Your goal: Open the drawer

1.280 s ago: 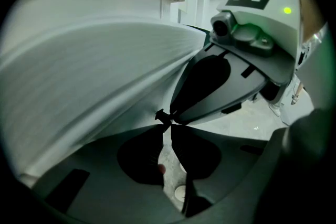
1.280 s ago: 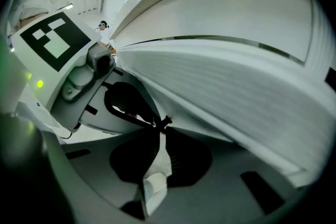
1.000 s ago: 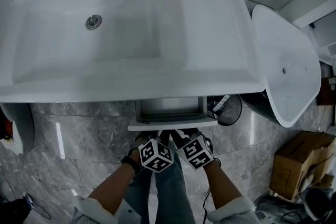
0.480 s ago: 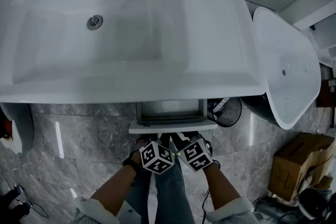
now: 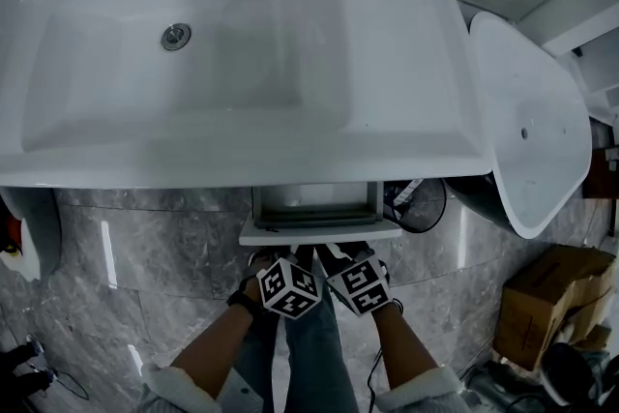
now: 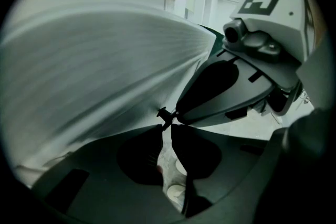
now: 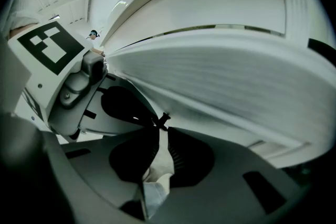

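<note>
Under the white basin the drawer (image 5: 319,232) stands pulled out a little, its grey inside (image 5: 314,200) showing. Both grippers sit side by side just below its white front. In the left gripper view my left gripper (image 6: 166,126) has its jaws together at the tips, with only floor and shoes in the thin slit behind them. The drawer front (image 6: 94,71) lies against their left side. My right gripper (image 7: 160,131) looks the same, its tips at the lower edge of the drawer front (image 7: 226,81). In the head view the marker cubes cover the left gripper (image 5: 290,266) and right gripper (image 5: 343,264).
The wide white basin (image 5: 387,63) overhangs the drawer. A white toilet lid (image 5: 527,131) and a dark waste bin (image 5: 416,203) stand at the right, with a cardboard box (image 5: 546,305) further right. The person's legs (image 5: 309,343) are on grey marble floor.
</note>
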`<state>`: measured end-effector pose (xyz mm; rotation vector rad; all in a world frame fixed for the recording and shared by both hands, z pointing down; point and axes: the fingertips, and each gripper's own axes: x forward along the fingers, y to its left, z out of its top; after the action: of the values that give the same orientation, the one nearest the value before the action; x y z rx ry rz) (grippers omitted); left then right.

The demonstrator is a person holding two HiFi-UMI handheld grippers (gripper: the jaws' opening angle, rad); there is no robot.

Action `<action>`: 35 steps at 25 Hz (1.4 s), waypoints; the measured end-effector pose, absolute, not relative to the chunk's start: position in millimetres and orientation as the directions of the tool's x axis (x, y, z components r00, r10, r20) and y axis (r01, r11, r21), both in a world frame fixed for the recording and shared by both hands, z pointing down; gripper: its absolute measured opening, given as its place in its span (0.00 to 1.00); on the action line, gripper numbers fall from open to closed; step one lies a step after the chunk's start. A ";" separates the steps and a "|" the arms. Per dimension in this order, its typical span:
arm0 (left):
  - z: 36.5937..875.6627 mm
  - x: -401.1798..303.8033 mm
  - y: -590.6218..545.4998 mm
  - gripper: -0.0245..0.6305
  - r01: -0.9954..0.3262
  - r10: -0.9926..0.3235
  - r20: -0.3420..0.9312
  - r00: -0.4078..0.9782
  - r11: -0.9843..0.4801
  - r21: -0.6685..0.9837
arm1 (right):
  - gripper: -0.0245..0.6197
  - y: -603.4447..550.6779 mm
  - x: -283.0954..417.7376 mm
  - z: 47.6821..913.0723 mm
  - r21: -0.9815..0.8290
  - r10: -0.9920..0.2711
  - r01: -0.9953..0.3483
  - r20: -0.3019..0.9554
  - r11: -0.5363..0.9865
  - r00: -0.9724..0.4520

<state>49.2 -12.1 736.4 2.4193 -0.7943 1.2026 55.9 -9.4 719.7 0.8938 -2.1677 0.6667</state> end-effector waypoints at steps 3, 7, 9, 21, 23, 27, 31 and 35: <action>738.9 43.8 -8.5 0.12 -0.639 -0.323 0.813 0.484 -0.766 0.076 | 0.11 -9.4 56.1 719.8 -0.200 -0.413 -0.773 0.751 0.602 -0.515; 734.7 41.6 2.7 0.12 -0.637 -0.312 0.814 0.490 -0.765 0.091 | 0.11 -8.4 58.6 715.8 -0.223 -0.449 -0.821 0.747 0.526 -0.490; 727.6 40.5 5.8 0.12 -0.650 -0.320 0.808 0.495 -0.753 0.101 | 0.11 -3.9 58.1 712.3 -0.235 -0.457 -0.836 0.748 0.496 -0.482; 649.4 34.9 6.9 0.12 -0.672 -0.372 0.745 0.553 -0.728 0.135 | 0.11 -1.4 52.3 632.3 -0.278 -0.549 -0.869 0.686 0.409 -0.478; 628.4 33.6 3.3 0.12 -0.682 -0.398 0.721 0.568 -0.718 0.141 | 0.11 -7.8 47.6 608.4 -0.273 -0.580 -0.871 0.659 0.409 -0.479; 581.0 27.8 -9.0 0.11 -0.705 -0.460 0.660 0.594 -0.693 0.150 | 0.11 -19.5 43.1 559.3 -0.259 -0.644 -0.880 0.604 0.399 -0.470; 533.7 19.7 -25.4 0.11 -0.715 -0.520 0.599 0.608 -0.688 0.128 | 0.11 -29.7 40.4 513.4 -0.239 -0.699 -0.887 0.548 0.395 -0.459; 493.6 10.7 -38.6 0.11 -0.725 -0.570 0.541 0.618 -0.680 0.112 | 0.11 -35.5 38.9 476.7 -0.236 -0.737 -0.889 0.498 0.392 -0.457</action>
<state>10.7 -38.6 493.6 2.5248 -1.0445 0.6819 38.9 -35.5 476.7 1.4192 -2.3418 0.6874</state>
